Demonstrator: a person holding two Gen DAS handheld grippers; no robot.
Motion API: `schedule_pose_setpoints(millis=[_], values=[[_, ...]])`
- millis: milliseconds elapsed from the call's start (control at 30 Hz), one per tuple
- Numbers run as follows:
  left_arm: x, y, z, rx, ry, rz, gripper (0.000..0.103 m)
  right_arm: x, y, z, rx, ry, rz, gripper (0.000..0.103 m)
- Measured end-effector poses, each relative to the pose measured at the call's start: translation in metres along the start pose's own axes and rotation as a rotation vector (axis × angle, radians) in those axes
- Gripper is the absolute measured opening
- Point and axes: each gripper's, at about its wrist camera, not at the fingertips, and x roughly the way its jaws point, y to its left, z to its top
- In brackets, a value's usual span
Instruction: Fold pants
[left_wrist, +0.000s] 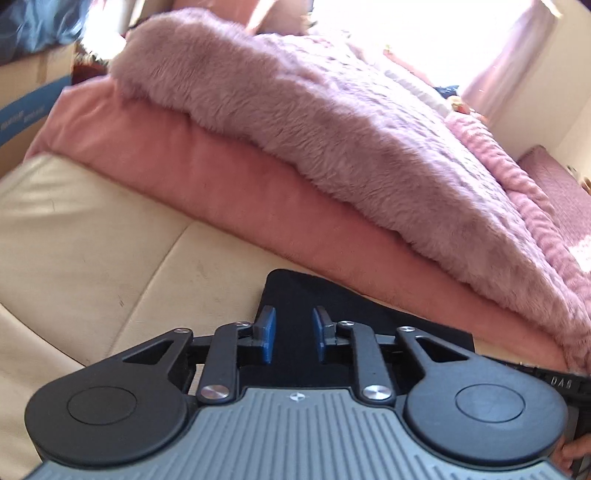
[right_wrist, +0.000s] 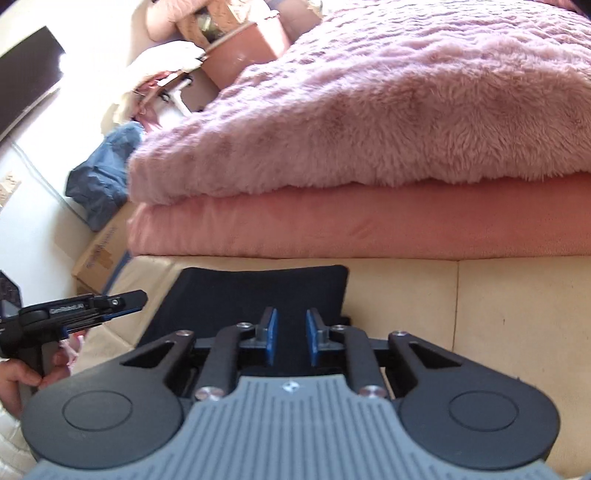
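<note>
The dark navy pants (left_wrist: 332, 306) lie folded into a small flat rectangle on the cream leather surface (left_wrist: 92, 240); they also show in the right wrist view (right_wrist: 251, 291). My left gripper (left_wrist: 293, 325) hovers over the pants' near edge, jaws open, nothing between the blue pads. My right gripper (right_wrist: 291, 326) hovers over the pants' near edge too, jaws open and empty. The left gripper also shows from the side in the right wrist view (right_wrist: 122, 301), at the pants' left end.
A pink cushion (right_wrist: 332, 229) topped by a fluffy mauve blanket (right_wrist: 369, 129) lies just behind the pants. A cardboard box (right_wrist: 99, 254) with a blue cloth bundle (right_wrist: 103, 177) stands at the left. More clutter sits further back.
</note>
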Motion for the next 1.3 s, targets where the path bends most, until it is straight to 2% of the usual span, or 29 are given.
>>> schedule_pose_setpoints(millis=[100, 233, 367, 433, 567, 667, 833, 1000, 1100, 1167, 1267, 1300], values=[[0.018, 0.005, -0.003, -0.028, -0.007, 0.037, 0.020, 0.014, -0.015, 0.001, 0.051, 0.015, -0.028, 0.006], [0.019, 0.006, -0.003, -0.032, -0.006, 0.055, 0.021, 0.021, -0.029, 0.002, 0.109, 0.023, -0.001, 0.009], [-0.009, 0.005, -0.004, -0.036, -0.027, 0.047, 0.021, -0.002, -0.016, 0.001, 0.047, -0.011, -0.008, 0.009], [-0.029, -0.002, -0.013, 0.022, -0.007, 0.030, 0.021, -0.019, -0.001, -0.010, -0.006, -0.015, 0.019, 0.009], [-0.066, -0.015, -0.045, 0.156, 0.033, 0.051, 0.020, -0.049, 0.032, -0.048, -0.130, -0.029, 0.040, 0.009], [-0.082, -0.012, -0.071, 0.215, 0.066, 0.092, 0.016, -0.061, 0.050, -0.081, -0.199, -0.037, -0.003, 0.009], [-0.090, 0.003, -0.095, 0.221, 0.096, 0.133, 0.015, -0.055, 0.053, -0.119, -0.286, 0.004, -0.087, 0.009], [-0.085, 0.005, -0.092, 0.199, 0.122, 0.158, 0.019, -0.045, 0.046, -0.119, -0.258, 0.024, -0.097, 0.010], [-0.103, -0.005, -0.089, 0.204, 0.097, 0.171, 0.019, -0.056, 0.053, -0.112, -0.269, 0.018, -0.100, 0.010], [-0.122, -0.017, -0.085, 0.224, 0.059, 0.184, 0.019, -0.075, 0.058, -0.109, -0.276, -0.017, -0.086, 0.012], [-0.160, -0.048, -0.080, 0.294, -0.054, 0.196, 0.019, -0.115, 0.072, -0.106, -0.306, -0.091, -0.064, 0.014], [-0.174, -0.059, -0.079, 0.311, -0.097, 0.197, 0.019, -0.131, 0.077, -0.105, -0.313, -0.121, -0.054, 0.023]])
